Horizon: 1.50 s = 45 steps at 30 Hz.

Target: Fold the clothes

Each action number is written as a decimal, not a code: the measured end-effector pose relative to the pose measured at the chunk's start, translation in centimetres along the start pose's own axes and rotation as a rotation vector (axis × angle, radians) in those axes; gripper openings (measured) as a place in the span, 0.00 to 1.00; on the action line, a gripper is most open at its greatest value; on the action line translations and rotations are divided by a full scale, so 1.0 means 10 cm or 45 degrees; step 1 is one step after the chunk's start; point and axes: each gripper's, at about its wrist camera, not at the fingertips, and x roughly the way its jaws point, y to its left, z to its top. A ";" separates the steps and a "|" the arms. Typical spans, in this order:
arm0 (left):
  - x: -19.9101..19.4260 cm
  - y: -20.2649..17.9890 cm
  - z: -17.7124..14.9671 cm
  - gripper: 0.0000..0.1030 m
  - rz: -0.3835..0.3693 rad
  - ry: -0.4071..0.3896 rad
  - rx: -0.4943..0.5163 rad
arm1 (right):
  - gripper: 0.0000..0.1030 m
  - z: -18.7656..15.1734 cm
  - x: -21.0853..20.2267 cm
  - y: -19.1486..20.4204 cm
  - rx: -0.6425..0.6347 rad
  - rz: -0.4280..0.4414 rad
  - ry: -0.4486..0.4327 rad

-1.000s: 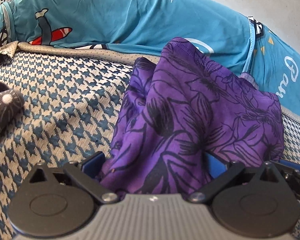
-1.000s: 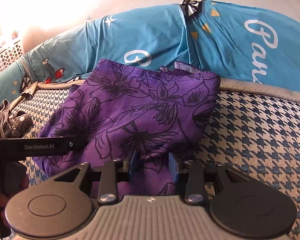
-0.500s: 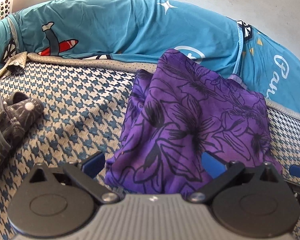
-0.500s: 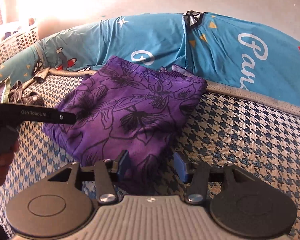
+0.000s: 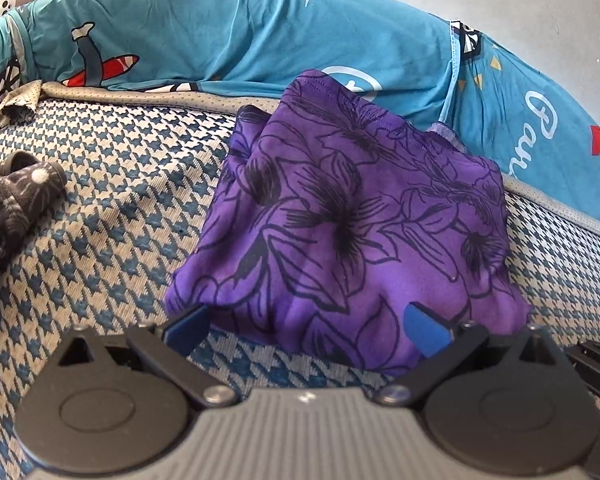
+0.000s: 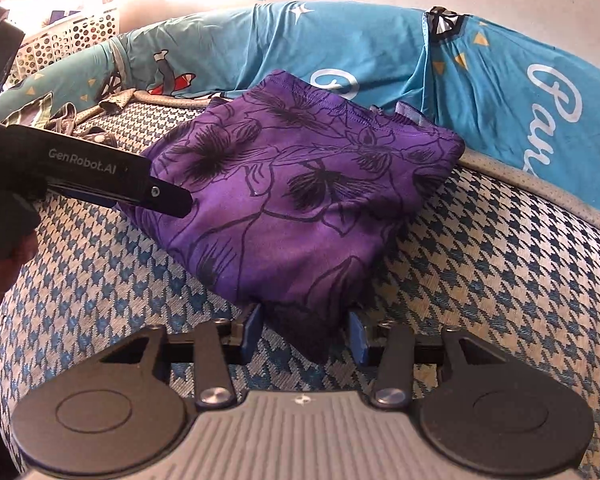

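Surface: my houndstooth bed cover (image 5: 112,216), blue and cream.
On it, centre: folded purple floral garment (image 5: 352,220).
Far edge: teal printed pillows (image 5: 228,36).
Left: dark patterned clothes (image 5: 16,196).

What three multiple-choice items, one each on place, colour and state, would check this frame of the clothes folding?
1. Where does the purple floral garment lie?
A. In the white basket
B. On the houndstooth cover, in front of the teal pillows
C. On the floor

2. What colour are the pads of the left gripper?
A. Blue
B. Red
C. Yellow

3. How does the left gripper stand?
A. Clamped on the dark sock
B. Shut on nothing
C. Open, spread across the garment's near edge

Answers:
1. B: the folded bundle rests on the blue-and-cream weave, its far end against the pillows.
2. A: both pads show blue in the left wrist view.
3. C: the fingers stand wide apart, with no cloth pinched between them.
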 end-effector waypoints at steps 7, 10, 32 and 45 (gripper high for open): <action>-0.03 0.13 0.01 1.00 -0.034 -0.007 -0.076 | 0.15 0.00 -0.02 0.02 0.019 -0.004 -0.045; -0.05 0.15 0.01 1.00 -0.023 -0.012 -0.082 | 0.14 -0.01 -0.08 0.06 0.013 -0.008 -0.074; -0.70 0.38 -0.73 1.00 -0.054 -0.113 -0.184 | 0.03 -0.64 -1.05 0.88 0.032 0.116 -0.191; -0.62 0.49 -0.70 1.00 -0.064 -0.141 -0.325 | 0.07 -0.53 -1.09 0.38 0.305 0.075 -0.151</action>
